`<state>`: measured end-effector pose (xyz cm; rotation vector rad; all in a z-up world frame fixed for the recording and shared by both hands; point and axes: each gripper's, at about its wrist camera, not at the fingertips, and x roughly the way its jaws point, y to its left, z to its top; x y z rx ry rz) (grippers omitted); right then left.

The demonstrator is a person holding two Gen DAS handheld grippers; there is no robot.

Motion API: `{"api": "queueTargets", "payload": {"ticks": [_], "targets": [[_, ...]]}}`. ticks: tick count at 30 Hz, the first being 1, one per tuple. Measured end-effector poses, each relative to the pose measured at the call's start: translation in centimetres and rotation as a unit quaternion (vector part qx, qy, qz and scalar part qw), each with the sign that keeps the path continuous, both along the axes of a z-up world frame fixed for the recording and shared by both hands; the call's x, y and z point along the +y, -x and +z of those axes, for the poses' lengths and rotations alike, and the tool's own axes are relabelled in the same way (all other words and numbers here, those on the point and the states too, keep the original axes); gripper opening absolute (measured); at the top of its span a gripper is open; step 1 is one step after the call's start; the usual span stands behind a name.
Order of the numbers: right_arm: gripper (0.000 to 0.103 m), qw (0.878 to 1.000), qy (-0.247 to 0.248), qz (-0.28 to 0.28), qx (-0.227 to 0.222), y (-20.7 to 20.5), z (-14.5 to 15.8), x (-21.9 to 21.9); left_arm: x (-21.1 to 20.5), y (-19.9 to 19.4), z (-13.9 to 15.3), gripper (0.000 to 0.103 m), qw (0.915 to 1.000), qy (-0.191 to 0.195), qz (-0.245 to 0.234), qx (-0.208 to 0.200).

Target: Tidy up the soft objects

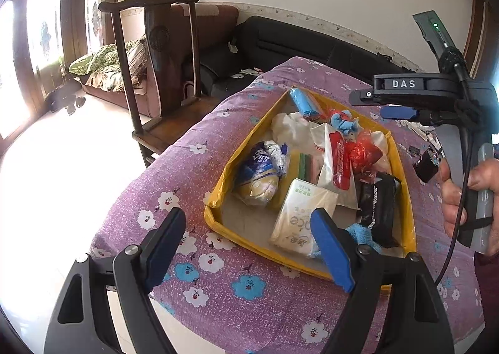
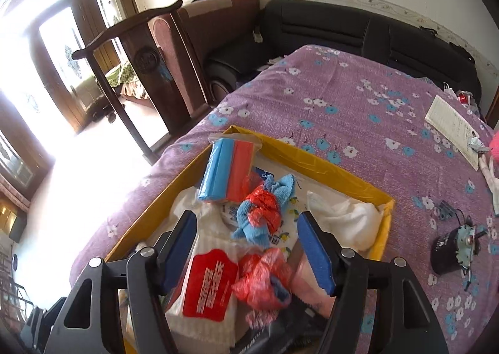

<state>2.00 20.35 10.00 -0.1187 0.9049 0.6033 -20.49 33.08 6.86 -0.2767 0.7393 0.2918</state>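
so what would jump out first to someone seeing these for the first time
The yellow-edged box crammed with soft packets, sitting on a purple floral cloth, grabs the eye first. Inside it, a blue and red pack leans at the far corner, with a red plastic bag knotted around a blue cloth just in front. Both sets of tongs, left and right, hang open over the box, holding nothing.
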Motion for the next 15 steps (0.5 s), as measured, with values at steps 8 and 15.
{"api": "queueTargets", "payload": {"ticks": [8,15], "targets": [[0.08,0.998,-0.032,-0.016,-0.044,5.1,2.0,-6.6,-3.0,1.9,2.9,0.092,0.9971,-0.056,0.021,-0.046],[0.086,0.989,-0.054,-0.051,-0.127,11.2,3.5,-13.5,-7.6,5.9,7.6,0.103,0.9724,-0.156,0.076,-0.156]]}}
